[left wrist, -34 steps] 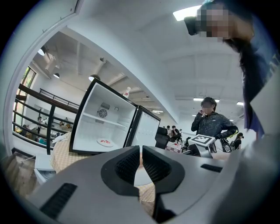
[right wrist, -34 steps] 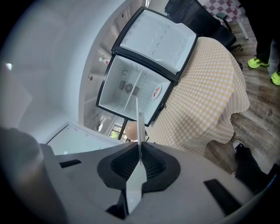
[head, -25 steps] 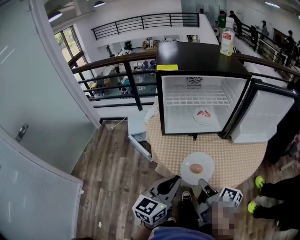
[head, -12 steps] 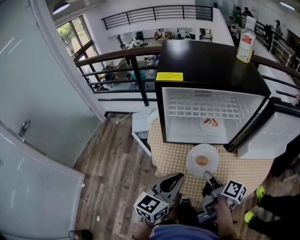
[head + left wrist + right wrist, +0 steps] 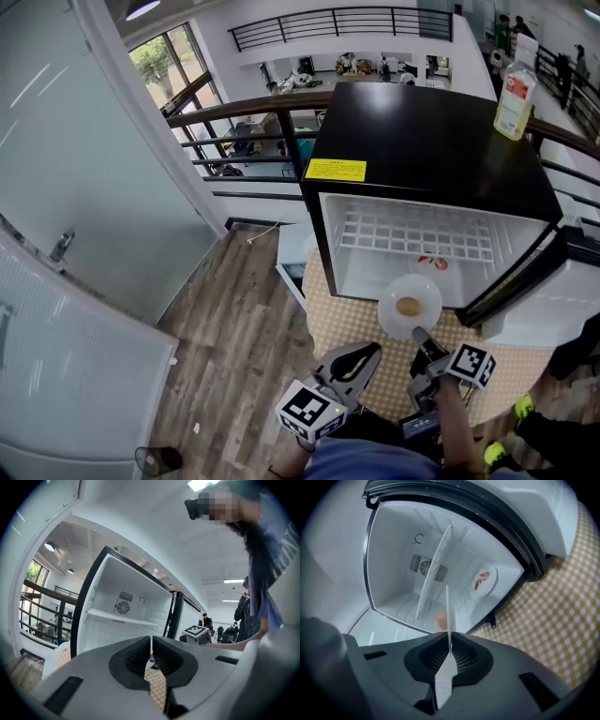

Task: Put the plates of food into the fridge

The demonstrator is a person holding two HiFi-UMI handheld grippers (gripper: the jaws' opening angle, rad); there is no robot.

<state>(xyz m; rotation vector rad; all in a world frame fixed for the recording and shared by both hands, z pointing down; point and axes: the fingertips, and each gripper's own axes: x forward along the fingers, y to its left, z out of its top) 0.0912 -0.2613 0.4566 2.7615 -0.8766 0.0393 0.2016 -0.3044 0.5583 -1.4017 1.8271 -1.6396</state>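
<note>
A white plate with a brownish piece of food [image 5: 410, 307] hangs level in front of the open black mini fridge [image 5: 422, 141], just at its lower opening. My right gripper [image 5: 419, 336] is shut on the plate's near rim. In the right gripper view the plate [image 5: 448, 613] shows edge-on between the pads. A second plate with red food [image 5: 432, 263] lies on the fridge floor, also seen as the plate [image 5: 485, 581] deep inside. My left gripper [image 5: 368, 353] hovers low beside the table, shut [image 5: 151, 649] with nothing in it.
The fridge door [image 5: 553, 300] stands open to the right. A wire shelf [image 5: 412, 230] spans the upper fridge. A bottle [image 5: 517, 89] stands on the fridge top. The checked tablecloth [image 5: 342, 323] covers a round table. A bystander's yellow shoes [image 5: 521, 406] are at the right.
The right gripper has carried the plate up off the table and forward to the fridge opening. The head view has moved closer to the fridge. The left gripper stays low.
</note>
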